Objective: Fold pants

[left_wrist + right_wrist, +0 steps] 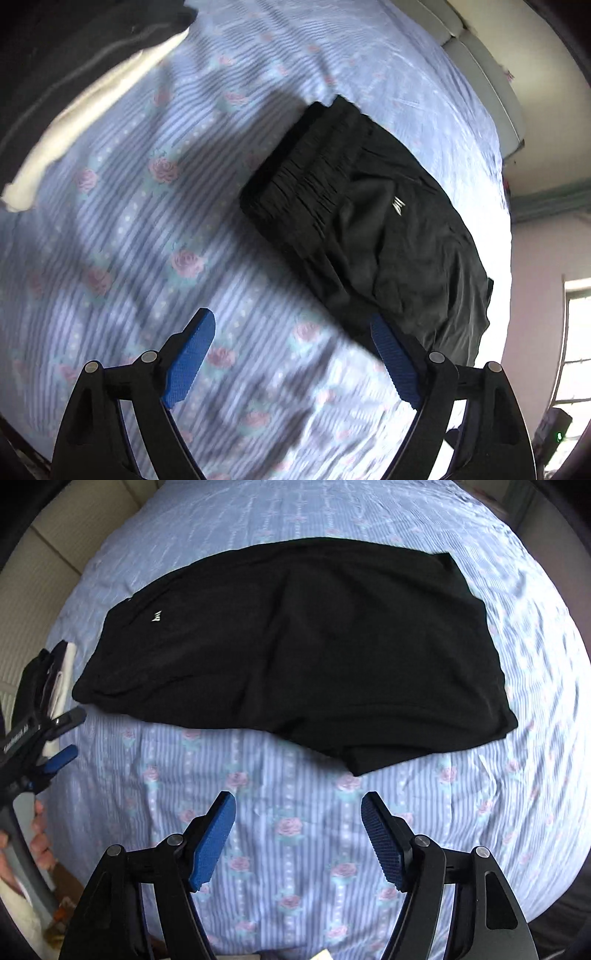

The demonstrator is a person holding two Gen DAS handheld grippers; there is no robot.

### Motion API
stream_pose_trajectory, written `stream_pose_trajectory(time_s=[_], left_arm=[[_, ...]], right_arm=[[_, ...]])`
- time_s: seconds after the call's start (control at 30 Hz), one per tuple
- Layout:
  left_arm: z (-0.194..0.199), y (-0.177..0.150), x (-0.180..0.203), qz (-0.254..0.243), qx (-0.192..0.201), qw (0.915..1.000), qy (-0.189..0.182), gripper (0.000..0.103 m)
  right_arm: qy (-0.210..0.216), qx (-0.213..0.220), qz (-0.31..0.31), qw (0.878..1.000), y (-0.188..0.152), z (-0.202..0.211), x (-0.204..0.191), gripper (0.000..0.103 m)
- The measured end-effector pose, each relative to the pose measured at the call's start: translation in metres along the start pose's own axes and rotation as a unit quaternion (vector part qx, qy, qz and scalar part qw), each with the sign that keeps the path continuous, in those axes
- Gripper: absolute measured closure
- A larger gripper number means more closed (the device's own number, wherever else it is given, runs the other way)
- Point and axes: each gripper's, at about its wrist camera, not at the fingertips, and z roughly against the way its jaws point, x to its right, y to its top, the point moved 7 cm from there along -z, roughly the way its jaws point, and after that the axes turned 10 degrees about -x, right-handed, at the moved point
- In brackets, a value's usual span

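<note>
Black pants (pixel 295 646) lie folded on the striped, rose-print bedsheet (pixel 288 830), long axis running left-right in the right wrist view, small white logo (pixel 157 617) near the left end, illegible, while the left gripper (pixel 291 354) and right gripper (pixel 298 834) hover wide apart, empty, touching nothing.

One pair of black pants (pixel 295 653) lay on one bed (pixel 295 830), bearing one small white logo (pixel 157 618). Two claws were up there: the left (pixel 291 354) and the right (pixel 298 834), four blue pads in all.
</note>
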Motion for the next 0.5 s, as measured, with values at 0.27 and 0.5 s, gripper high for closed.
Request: stream_pose_trajectory(time_s=[0.27,0.5], left_arm=[[-0.029,0.043,-0.005,-0.002,-0.005,0.9996,-0.026,0.017],[-0.039,0.071,0.01,-0.034,-0.008,0.9987,-0.037,0.045]], right_arm=[[-0.002,0.014,-0.026,1.0,0.008,0.012,-0.033,0.033],[-0.019,0.004,-0.047,0.999,-0.005,0.013,-0.046,0.032]])
